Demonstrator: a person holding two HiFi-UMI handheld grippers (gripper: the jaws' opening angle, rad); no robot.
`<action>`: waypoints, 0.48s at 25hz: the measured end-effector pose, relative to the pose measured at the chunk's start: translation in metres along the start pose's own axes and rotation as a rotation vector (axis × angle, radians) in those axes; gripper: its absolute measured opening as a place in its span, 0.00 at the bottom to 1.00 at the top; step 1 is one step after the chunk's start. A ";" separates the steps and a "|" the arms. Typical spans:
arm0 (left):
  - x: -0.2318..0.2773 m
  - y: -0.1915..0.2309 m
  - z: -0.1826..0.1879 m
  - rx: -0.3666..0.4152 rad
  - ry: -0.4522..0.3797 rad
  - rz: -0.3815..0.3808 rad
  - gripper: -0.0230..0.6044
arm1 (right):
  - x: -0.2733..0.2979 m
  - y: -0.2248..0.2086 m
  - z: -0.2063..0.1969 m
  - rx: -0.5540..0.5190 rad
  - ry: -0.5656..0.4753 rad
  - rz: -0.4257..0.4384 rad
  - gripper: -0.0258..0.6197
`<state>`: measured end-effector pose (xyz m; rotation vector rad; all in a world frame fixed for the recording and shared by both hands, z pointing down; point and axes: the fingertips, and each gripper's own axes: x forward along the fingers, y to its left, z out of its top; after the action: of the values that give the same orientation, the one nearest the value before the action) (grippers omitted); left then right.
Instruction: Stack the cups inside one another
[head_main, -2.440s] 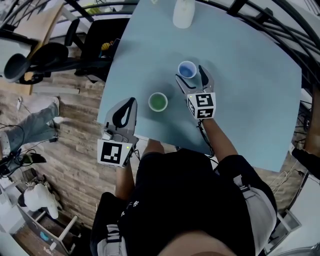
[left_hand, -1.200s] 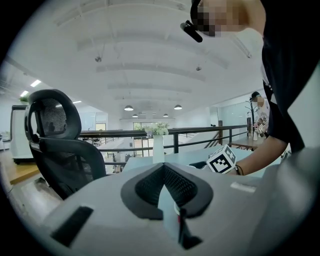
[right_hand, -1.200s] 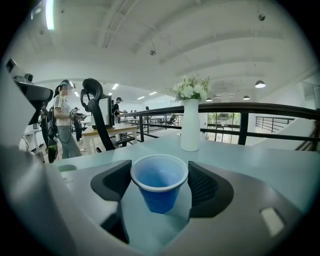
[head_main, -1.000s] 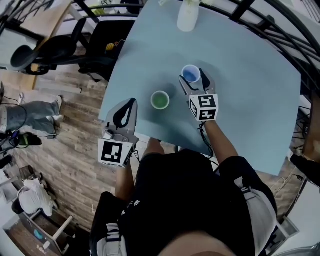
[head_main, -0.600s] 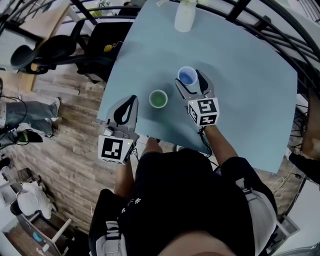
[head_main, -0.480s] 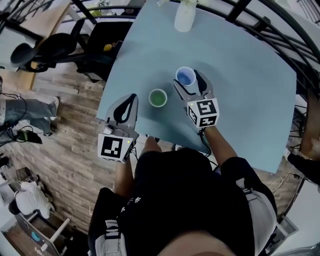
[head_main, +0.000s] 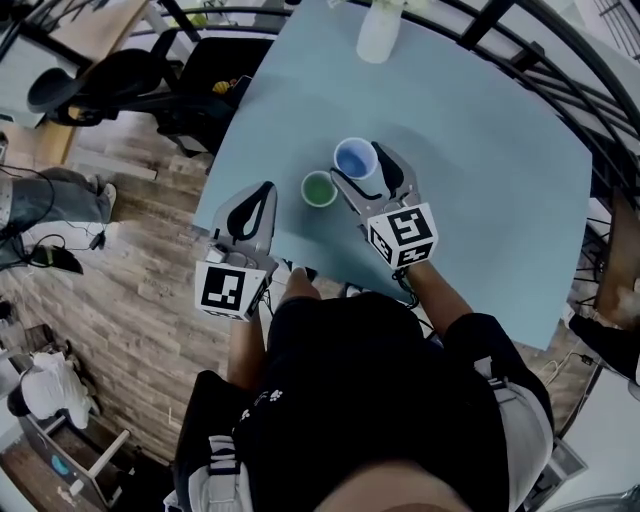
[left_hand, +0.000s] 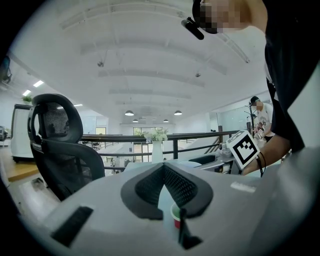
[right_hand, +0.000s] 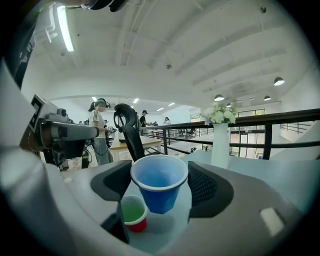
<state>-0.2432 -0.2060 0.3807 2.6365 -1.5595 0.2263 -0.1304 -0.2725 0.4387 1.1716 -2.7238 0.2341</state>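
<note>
While I've got the blue cup (right_hand: 159, 182) pinched at the rim in my right gripper (head_main: 365, 172) and hanging clear of the table (head_main: 480, 200), here's what worries me. The small red cup (right_hand: 133, 214) w/ the green inside sits on the table just below and to the left of the blue one, and nothing is holding it.

Biggest risk imo: the blue cup looks wider than the red one, so if I try to drop it in, it prob won't seat. It'd perch on the rim or wedge, and a light plastic cup like that tips or skids as soon as it gets nudged off-centre.

Second thing: my grip is only pad-on-rim w/ the jaws spread wide. If I tilt or squeeze more, the thin wall could buckle and the cup pops out.

Third: my left gripper (left_hand: 163, 167) is no help rn. Its tips are pressed together on nothing, and it's parked at the table's near edge, apart from both cups, so it can't steady the red one. Also the red cup isn't far from that edge, so a shove that way could send it off.
</note>
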 end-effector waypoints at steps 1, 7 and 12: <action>-0.001 0.001 0.000 0.003 -0.003 0.001 0.02 | 0.001 0.005 0.003 -0.001 -0.004 0.015 0.61; -0.009 0.006 -0.002 -0.018 0.005 0.022 0.02 | 0.003 0.035 0.010 -0.010 -0.012 0.097 0.61; -0.013 0.012 -0.005 -0.019 0.008 0.030 0.02 | 0.008 0.051 0.006 -0.012 -0.003 0.145 0.61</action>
<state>-0.2600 -0.1996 0.3833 2.5968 -1.5916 0.2224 -0.1731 -0.2447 0.4306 0.9729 -2.8114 0.2337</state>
